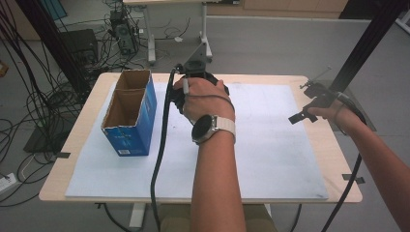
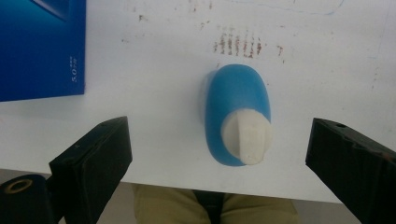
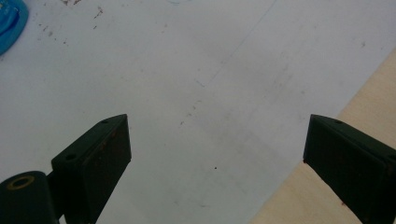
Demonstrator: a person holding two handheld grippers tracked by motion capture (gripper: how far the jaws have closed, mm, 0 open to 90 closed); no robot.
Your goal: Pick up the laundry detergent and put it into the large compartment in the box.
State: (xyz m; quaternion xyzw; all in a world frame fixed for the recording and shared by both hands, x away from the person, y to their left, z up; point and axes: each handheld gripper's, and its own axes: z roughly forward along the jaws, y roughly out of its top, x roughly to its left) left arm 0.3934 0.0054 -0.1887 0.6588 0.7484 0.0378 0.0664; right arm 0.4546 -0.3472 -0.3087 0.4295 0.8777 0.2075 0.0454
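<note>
A blue bottle [image 2: 237, 100] with a white cap [image 2: 246, 136] lies on its side on the white mat [image 2: 159, 70], cap end towards the person. My left gripper [image 2: 217, 135] is open, one jaw on each side of the bottle and neither touching it. From above, the left gripper [image 1: 180, 98] sits at the mat's back centre under a hand wearing a watch, which hides the bottle. My right gripper [image 1: 307, 104] hovers open and empty near the mat's right edge. In its own view, the right gripper [image 3: 217, 123] looks down on bare mat, with a blue object [image 3: 8, 23] in the top left corner.
An open-topped blue cardboard box [image 1: 128, 113] with two compartments stands on the left of the mat, and its side [image 2: 42, 46] is near the left jaw. The wooden table [image 1: 338, 145] borders the mat. Cables and desk legs cover the floor behind.
</note>
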